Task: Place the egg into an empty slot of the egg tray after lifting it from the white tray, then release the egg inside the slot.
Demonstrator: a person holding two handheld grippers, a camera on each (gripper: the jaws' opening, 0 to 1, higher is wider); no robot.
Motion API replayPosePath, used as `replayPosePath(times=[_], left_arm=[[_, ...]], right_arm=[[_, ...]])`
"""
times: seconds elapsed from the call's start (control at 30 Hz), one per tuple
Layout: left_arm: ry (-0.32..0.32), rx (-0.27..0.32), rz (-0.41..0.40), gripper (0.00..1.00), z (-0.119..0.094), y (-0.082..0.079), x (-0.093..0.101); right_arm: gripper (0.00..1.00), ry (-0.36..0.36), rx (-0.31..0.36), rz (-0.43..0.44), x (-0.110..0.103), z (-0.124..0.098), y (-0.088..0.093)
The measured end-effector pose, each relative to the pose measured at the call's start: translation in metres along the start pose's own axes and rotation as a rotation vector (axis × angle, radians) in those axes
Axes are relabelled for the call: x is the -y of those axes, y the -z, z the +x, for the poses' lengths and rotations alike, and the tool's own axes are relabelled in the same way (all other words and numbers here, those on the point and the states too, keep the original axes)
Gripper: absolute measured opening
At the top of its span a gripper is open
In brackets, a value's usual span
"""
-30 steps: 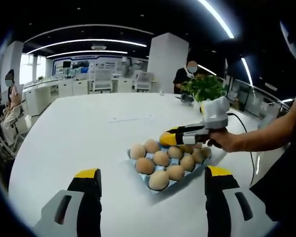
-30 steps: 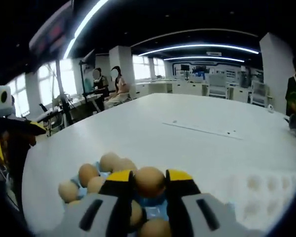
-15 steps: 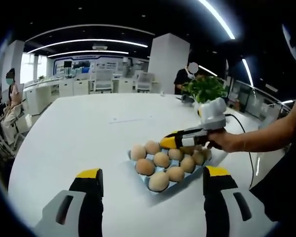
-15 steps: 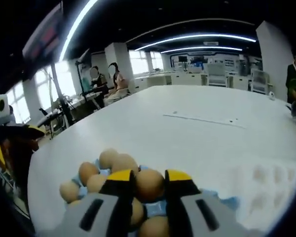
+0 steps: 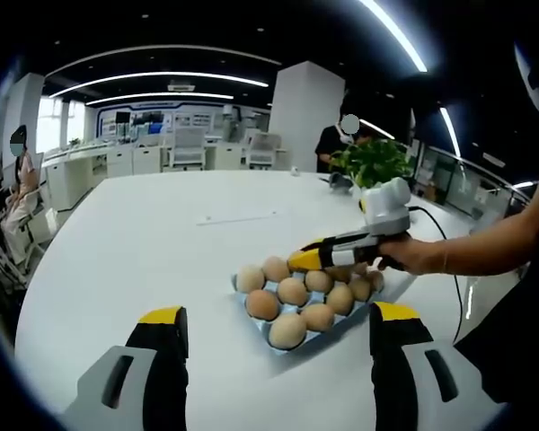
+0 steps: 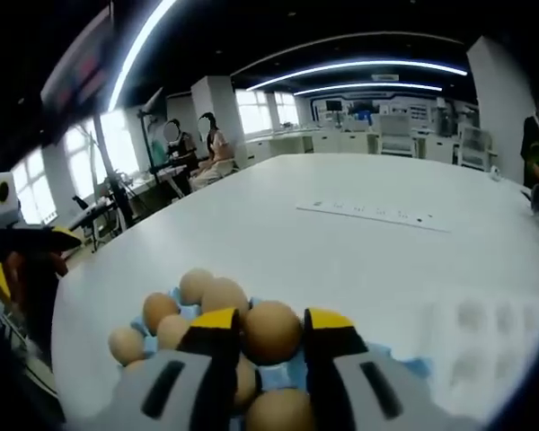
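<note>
- In the right gripper view, the right gripper (image 6: 271,334) has its yellow-tipped fingers (image 6: 214,330) pinching a brown oval egg (image 6: 270,331) from both sides
- The held egg hangs just above the light blue moulded egg tray (image 6: 402,368), over the tray's near end
- More brown eggs (image 6: 181,310) sit in the tray's slots to the left of the held one, and another lies below it between the fingers
- A white dimpled tray (image 6: 485,337) lies on the white worktop (image 6: 341,242) to the right, just beside the blue tray
- In the left gripper view, the left gripper (image 5: 274,330) has its fingers (image 5: 162,346) spread wide with nothing between them, above the worktop and short of the egg tray (image 5: 271,330)
- There the right gripper (image 5: 295,260) reaches in from the right, held by a person's hand (image 5: 413,256), its tip over the tray's far side
- A green potted plant (image 5: 372,160) stands behind it
</note>
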State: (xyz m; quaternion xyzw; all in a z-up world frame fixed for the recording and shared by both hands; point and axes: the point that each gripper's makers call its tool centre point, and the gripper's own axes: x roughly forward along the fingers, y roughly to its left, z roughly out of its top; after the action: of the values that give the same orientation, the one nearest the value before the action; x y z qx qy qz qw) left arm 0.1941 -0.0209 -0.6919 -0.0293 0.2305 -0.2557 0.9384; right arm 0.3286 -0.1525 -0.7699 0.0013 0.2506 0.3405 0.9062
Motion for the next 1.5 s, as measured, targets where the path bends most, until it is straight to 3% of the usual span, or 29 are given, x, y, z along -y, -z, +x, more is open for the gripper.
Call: replayPosePath(times=[0.2, 0.37, 0.63, 0.77, 1.03, 1.27, 1.5], left_arm=[[0.006, 0.002, 0.008, 0.84, 0.002, -0.001, 0.002], [0.013, 0.0, 0.012, 0.84, 0.004, -0.001, 0.004], [0.02, 0.006, 0.018, 0.84, 0.004, -0.005, 0.005], [0.021, 0.001, 0.019, 0.84, 0.005, -0.005, 0.006], [0.016, -0.005, 0.027, 0.84, 0.006, -0.008, 0.004], [0.024, -0.012, 0.03, 0.84, 0.009, -0.009, 0.008], [-0.001, -0.021, 0.034, 0.82, 0.008, -0.007, 0.003]], right_arm=[[0.27, -0.014, 0.081, -0.038, -0.001, -0.026, -0.004], [0.26, 0.057, 0.148, 0.0, 0.021, -0.049, -0.008], [0.26, 0.156, 0.12, 0.021, 0.063, -0.078, 0.009], [0.26, 0.253, 0.123, 0.028, 0.092, -0.097, 0.015], [0.27, 0.638, 0.225, 0.081, 0.197, -0.175, 0.007], [0.27, 0.764, 0.187, 0.165, 0.245, -0.199, 0.029], [0.29, 0.766, 0.134, 0.2, 0.261, -0.189, 0.049]])
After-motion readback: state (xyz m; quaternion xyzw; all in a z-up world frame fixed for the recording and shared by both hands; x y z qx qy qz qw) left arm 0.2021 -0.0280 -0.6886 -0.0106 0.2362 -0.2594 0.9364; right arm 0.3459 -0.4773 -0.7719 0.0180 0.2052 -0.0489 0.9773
